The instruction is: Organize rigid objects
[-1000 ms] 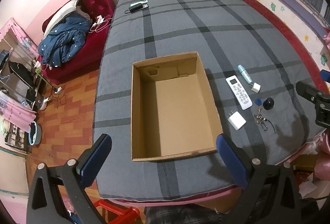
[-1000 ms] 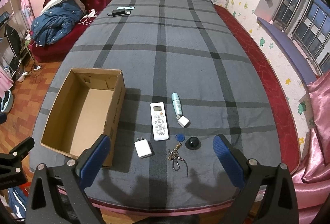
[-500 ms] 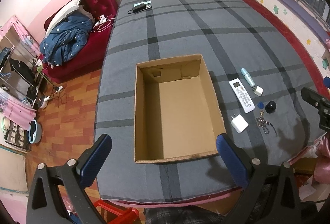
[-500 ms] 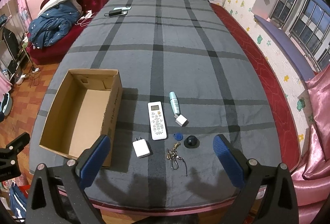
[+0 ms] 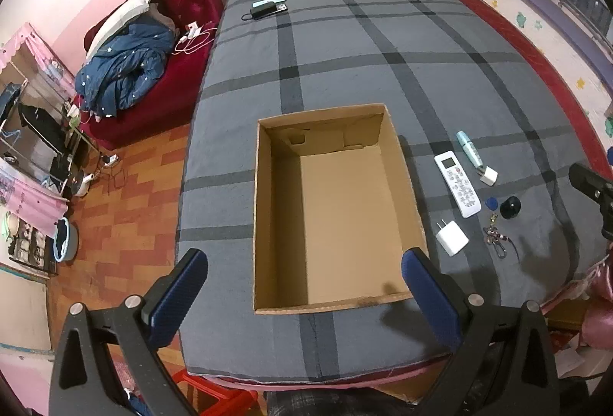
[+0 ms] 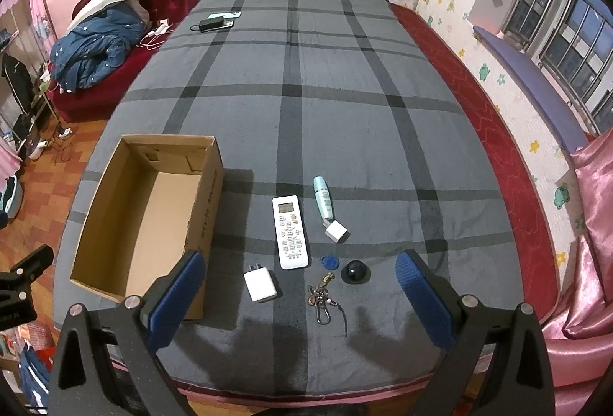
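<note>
An empty cardboard box (image 5: 337, 209) (image 6: 149, 224) lies open on the grey plaid bed. To its right lie a white remote (image 6: 290, 232) (image 5: 457, 185), a white charger plug (image 6: 260, 285) (image 5: 452, 238), a teal tube (image 6: 323, 197) (image 5: 469, 149), a small white cube adapter (image 6: 336, 231), a blue key tag (image 6: 329, 261), a black round knob (image 6: 354, 271) (image 5: 510, 207) and a key bunch (image 6: 321, 297). My left gripper (image 5: 302, 285) hovers open over the box's near edge. My right gripper (image 6: 300, 287) hovers open above the charger and keys, holding nothing.
Two phones and a black power bank (image 6: 218, 20) lie at the bed's far left. A red sofa with a blue jacket (image 5: 126, 71) stands left of the bed over a wooden floor. Pink cushions (image 6: 590, 243) sit at the right. The bed's near edge (image 6: 306, 389) is close below.
Both views have drawn back and risen slightly; the box and small objects now sit a little further from the fingers. Nothing on the bed has moved.
</note>
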Demonstrator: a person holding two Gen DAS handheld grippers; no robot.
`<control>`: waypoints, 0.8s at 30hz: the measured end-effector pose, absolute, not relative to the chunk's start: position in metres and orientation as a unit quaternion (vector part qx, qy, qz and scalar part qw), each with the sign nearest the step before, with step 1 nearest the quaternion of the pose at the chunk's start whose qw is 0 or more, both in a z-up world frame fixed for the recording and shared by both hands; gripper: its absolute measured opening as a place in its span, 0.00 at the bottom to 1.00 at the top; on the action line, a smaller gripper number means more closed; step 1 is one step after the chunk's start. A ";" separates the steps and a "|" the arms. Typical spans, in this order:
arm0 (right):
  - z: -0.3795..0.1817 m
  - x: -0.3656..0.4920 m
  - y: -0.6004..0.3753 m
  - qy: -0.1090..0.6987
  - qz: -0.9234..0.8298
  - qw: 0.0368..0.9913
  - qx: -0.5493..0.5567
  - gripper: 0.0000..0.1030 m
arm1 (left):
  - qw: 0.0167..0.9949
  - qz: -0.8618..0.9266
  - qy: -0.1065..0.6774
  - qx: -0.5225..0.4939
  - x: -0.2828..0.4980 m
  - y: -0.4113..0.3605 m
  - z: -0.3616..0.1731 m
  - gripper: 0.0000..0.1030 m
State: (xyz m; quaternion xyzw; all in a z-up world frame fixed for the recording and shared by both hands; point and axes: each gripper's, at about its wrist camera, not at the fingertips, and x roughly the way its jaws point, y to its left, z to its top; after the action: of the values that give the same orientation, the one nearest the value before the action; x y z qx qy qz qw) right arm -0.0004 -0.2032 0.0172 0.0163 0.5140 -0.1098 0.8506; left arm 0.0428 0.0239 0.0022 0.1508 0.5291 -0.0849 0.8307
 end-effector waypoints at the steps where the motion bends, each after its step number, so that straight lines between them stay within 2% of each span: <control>1: 0.016 0.001 -0.204 0.515 -0.111 0.850 0.016 0.99 | 0.830 -0.084 0.530 0.151 0.045 0.024 0.001 1.00; 13: -0.014 0.020 -0.220 0.537 -0.116 0.835 0.025 0.99 | 0.828 -0.069 0.537 0.145 0.089 0.041 -0.032 1.00; 24: -0.054 0.041 -0.239 0.564 -0.121 0.816 0.028 0.99 | 0.803 -0.055 0.571 0.163 0.125 0.062 -0.115 1.00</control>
State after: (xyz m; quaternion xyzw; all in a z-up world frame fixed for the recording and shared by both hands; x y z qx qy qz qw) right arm 0.0408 -0.2391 -0.0537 0.0279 0.5644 -0.1213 0.8161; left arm 0.1249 0.0623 -0.1148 0.1625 0.5706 -0.0555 0.8031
